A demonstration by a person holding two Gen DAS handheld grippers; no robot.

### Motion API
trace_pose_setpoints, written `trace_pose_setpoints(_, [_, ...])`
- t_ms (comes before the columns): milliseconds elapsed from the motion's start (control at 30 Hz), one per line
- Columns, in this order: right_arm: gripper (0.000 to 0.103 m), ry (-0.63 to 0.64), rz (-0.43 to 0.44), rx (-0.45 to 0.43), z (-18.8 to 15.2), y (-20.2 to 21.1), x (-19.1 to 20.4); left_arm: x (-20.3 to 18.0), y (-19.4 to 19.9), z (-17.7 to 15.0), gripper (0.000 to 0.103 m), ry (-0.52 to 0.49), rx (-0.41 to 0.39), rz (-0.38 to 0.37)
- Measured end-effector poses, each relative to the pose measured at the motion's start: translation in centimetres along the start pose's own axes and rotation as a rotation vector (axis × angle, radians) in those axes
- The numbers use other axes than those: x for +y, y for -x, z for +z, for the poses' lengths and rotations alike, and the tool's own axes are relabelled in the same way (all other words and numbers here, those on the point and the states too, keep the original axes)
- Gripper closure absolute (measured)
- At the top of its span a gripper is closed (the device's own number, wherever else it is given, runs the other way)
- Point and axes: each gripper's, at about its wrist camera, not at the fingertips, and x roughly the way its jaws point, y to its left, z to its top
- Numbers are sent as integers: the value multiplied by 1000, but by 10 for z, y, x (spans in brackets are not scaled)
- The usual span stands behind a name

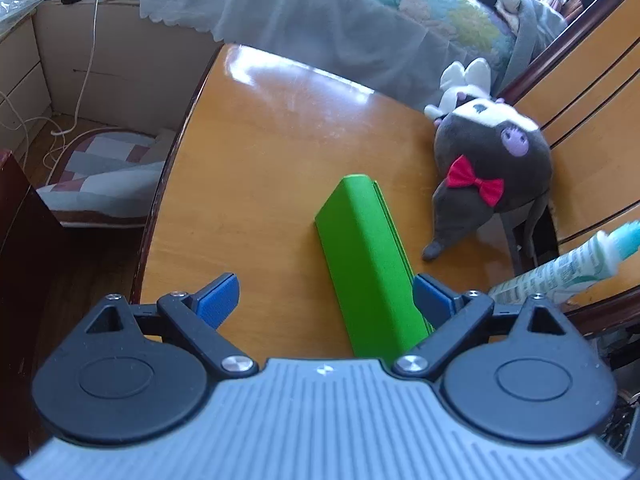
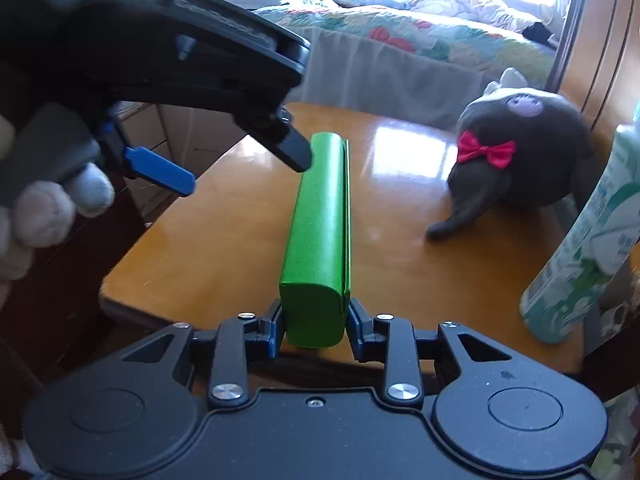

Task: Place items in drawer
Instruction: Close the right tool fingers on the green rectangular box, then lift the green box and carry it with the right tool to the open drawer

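Right tool (image 2: 314, 330) clamps green box (image 2: 320, 236) end; left tool (image 1: 326, 300) wide open, empty.

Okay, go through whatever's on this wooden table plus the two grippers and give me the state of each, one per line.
Green box: lying lengthwise on the table, near end clamped.
Right gripper: shut on the green box.
Left gripper: open, holding nothing, above the box's far end.
Plush toy: resting on the table, untouched.
Spray can: leaning, ungripped.
Table: glossy, sunlit.
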Motion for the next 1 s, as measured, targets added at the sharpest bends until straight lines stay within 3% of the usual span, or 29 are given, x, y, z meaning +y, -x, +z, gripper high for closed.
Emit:
trace_pose_setpoints(133, [66,48,12,-3,-2,3,7,5,-9,-8,0,8,14,3])
trace_pose_setpoints(267, [64,28,38,-21,-3,-1,0,11,-15,-9,0,87,33,-41])
trace_pose_setpoints(400, [37,-29,41,-105,-1,0,-6,8,-14,-10,0,78,28,-28])
trace_pose_setpoints(467, [36,-48,50,-142,2,-4,-9,4,-11,-9,0,59,22,-6])
trace_pose_setpoints(500, [36,-59,66,-154,2,-5,-10,3,-10,-9,0,51,19,6])
trace_pose_setpoints(567, [54,-51,92,-159,4,-9,-8,1,-5,-9,1,37,9,37])
trace_pose_setpoints(633, [67,31,47,-164,4,-10,5,0,0,-7,1,26,-10,59])
trace_pose_setpoints(833, [67,139,23,-174,-5,-3,26,7,-5,-9,0,60,-7,62])
trace_pose_setpoints(867, [67,148,21,-176,-6,-3,27,11,-7,-11,4,83,1,61])
trace_pose_setpoints(933, [67,151,31,-170,-5,-1,27,22,-9,-14,33,155,10,-32])
trace_pose_setpoints(967, [67,149,37,-169,-5,-1,26,27,-9,-16,54,201,15,-96])
trace_pose_setpoints(1000, [67,150,37,-170,-5,-1,25,30,-9,-16,57,236,21,-125])
